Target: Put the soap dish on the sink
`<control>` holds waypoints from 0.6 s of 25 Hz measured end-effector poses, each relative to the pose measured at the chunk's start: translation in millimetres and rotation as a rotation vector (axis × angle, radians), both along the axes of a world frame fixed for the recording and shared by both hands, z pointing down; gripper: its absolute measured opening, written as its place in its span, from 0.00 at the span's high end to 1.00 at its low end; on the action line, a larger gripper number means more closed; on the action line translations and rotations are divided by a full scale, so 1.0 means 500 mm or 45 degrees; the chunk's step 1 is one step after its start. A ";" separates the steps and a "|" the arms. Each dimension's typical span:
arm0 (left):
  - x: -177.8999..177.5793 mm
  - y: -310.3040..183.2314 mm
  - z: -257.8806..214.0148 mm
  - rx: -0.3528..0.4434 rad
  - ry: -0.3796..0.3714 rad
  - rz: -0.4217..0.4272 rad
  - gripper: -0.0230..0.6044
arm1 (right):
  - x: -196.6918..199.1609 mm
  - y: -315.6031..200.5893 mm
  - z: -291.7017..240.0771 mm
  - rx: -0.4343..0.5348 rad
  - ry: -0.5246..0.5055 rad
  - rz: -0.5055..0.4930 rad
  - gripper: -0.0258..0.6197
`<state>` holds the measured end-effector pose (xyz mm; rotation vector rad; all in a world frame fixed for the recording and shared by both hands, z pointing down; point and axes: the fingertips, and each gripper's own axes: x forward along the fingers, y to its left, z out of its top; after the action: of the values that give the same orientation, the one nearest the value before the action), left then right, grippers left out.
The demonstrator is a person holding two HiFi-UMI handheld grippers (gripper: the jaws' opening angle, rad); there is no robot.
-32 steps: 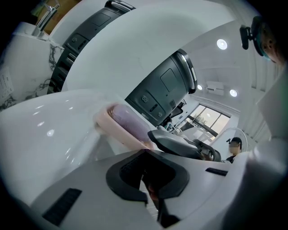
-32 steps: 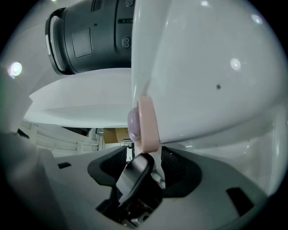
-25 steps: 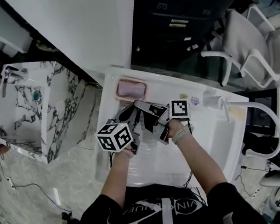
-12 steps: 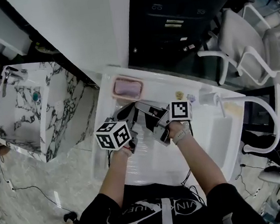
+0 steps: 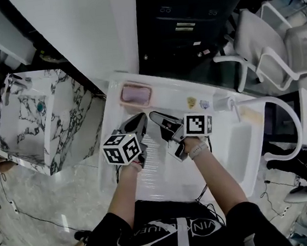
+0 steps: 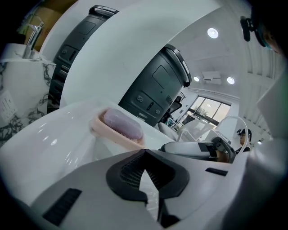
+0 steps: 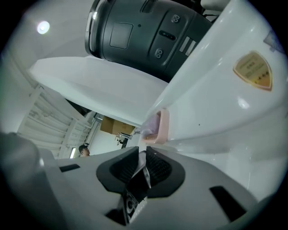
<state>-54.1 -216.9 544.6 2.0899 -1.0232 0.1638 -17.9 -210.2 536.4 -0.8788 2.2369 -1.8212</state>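
Note:
The pink soap dish (image 5: 135,94), with a pale purple soap bar in it, rests on the far left corner of the white sink's rim (image 5: 173,98). It also shows in the left gripper view as the soap dish (image 6: 118,128) and, edge on, in the right gripper view as the soap dish (image 7: 157,127). Both grippers hover over the basin just short of it, touching nothing. My left gripper (image 5: 140,119) (image 6: 144,155) is shut and empty. My right gripper (image 5: 154,115) (image 7: 142,152) has just been closing; its pads stand almost together with nothing between them.
A marble-patterned sink (image 5: 31,117) stands at the left. A white faucet (image 5: 232,105) rises from the right rim, with small stickers (image 5: 191,102) beside it. Behind the sink stands a dark cabinet (image 5: 187,27). White chairs (image 5: 266,46) are at the right.
The right gripper's jaws went from wide open to nearly together, and it rolled and rose a little. The left gripper barely moved. The soap dish stayed on the rim.

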 end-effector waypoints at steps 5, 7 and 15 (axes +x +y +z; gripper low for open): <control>0.005 0.018 -0.023 0.047 -0.039 0.004 0.94 | 0.014 0.017 -0.022 0.113 0.107 -0.026 0.89; 0.005 0.027 -0.031 0.069 -0.060 0.004 0.94 | 0.017 0.025 -0.030 0.167 0.166 -0.042 0.90; -0.005 0.069 -0.066 0.145 -0.112 -0.031 0.94 | 0.042 0.068 -0.056 0.386 0.413 -0.071 0.91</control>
<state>-56.7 -182.3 511.6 2.1886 -1.1339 0.1908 3.1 -176.4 508.2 -1.1236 2.6619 -1.3822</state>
